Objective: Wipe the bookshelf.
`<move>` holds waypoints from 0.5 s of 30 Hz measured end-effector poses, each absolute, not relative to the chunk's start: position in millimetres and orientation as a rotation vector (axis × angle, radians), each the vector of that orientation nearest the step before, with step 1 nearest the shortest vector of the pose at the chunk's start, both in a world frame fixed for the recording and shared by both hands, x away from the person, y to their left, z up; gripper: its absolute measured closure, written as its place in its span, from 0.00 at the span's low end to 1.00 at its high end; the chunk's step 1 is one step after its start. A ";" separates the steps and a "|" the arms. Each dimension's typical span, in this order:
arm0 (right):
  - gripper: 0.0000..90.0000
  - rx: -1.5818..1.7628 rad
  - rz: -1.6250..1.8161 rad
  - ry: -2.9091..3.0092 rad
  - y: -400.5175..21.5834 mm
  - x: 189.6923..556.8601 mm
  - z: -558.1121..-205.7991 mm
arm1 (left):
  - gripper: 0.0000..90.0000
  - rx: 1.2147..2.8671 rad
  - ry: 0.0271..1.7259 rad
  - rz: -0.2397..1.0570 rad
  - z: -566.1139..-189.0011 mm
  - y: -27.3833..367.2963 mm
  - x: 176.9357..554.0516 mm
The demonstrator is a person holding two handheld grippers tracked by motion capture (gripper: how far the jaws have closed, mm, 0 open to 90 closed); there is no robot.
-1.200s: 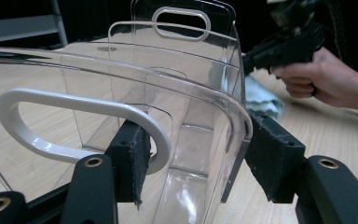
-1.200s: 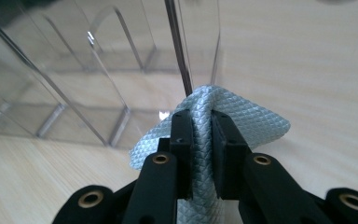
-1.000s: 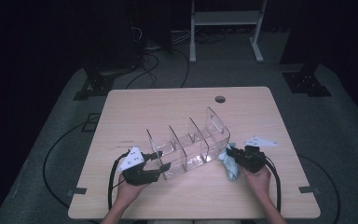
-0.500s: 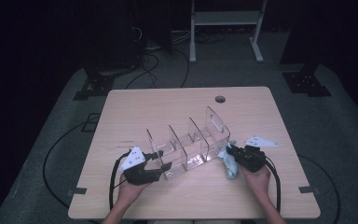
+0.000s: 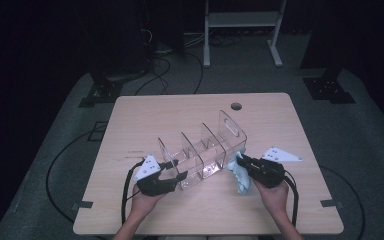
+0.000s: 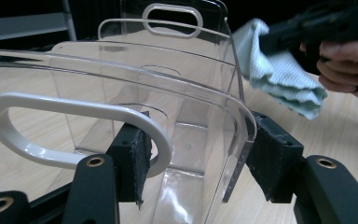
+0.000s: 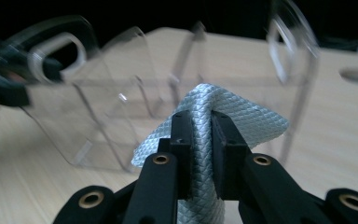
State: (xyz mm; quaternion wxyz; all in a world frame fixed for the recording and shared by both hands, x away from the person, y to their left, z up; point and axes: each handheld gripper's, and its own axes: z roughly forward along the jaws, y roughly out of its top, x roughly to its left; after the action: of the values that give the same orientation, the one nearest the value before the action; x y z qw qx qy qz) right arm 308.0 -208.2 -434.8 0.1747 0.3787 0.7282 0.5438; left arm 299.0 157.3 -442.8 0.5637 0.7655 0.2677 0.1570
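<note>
— Organizer (image 5: 202, 150), from above? 
— Clear plastic with dividers, lying mid-table (image 5: 145, 115); the cloth (image 5: 241, 172) is beside its right end.
— Left gripper (image 6: 193, 161) view?
— Jaws pinching its handled end wall.
— Right gripper (image 7: 200, 140) view?
— Jaws pressed together on the pale-blue waffle cloth (image 7: 209, 121).

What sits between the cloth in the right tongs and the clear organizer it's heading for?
Nothing visible. The cloth, pinched in the right tongs, hangs beside the clear organizer near its handled end wall. The left tongs clamp the opposite end, out of the path.
</note>
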 end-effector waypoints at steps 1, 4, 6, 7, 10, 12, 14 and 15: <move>0.89 1.051 1.559 2.059 -204.3 307.3 -430.1 | 0.49 1.802 0.627 0.365 -443.0 156.4 298.6; 0.89 1.016 1.570 2.062 -196.6 308.3 -423.5 | 0.49 1.804 0.620 0.359 -442.7 154.8 297.7; 0.89 1.007 1.549 2.072 -190.0 311.9 -422.3 | 0.50 1.806 0.614 0.355 -442.4 153.7 296.4; 0.89 1.006 1.538 2.077 -188.0 313.7 -423.6 | 0.51 1.809 0.608 0.356 -442.5 153.4 295.8; 0.89 1.036 1.485 2.094 -184.9 319.0 -435.1 | 0.52 1.817 0.600 0.357 -442.8 152.6 294.3; 0.89 1.061 1.460 2.119 -183.2 321.6 -445.1 | 0.52 1.819 0.598 0.356 -442.6 152.4 293.5; 0.89 1.075 1.450 2.133 -182.1 323.3 -451.1 | 0.52 1.820 0.599 0.355 -442.5 152.4 292.9; 0.89 1.102 1.422 2.168 -179.7 327.0 -463.5 | 0.52 1.821 0.598 0.355 -442.4 152.5 292.8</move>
State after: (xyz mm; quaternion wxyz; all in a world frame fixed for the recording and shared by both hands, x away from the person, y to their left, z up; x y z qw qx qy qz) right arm 327.0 -179.7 -463.5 0.1617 0.3861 0.7594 0.4981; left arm 292.8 152.5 -442.4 0.5615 0.7730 0.2538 0.1507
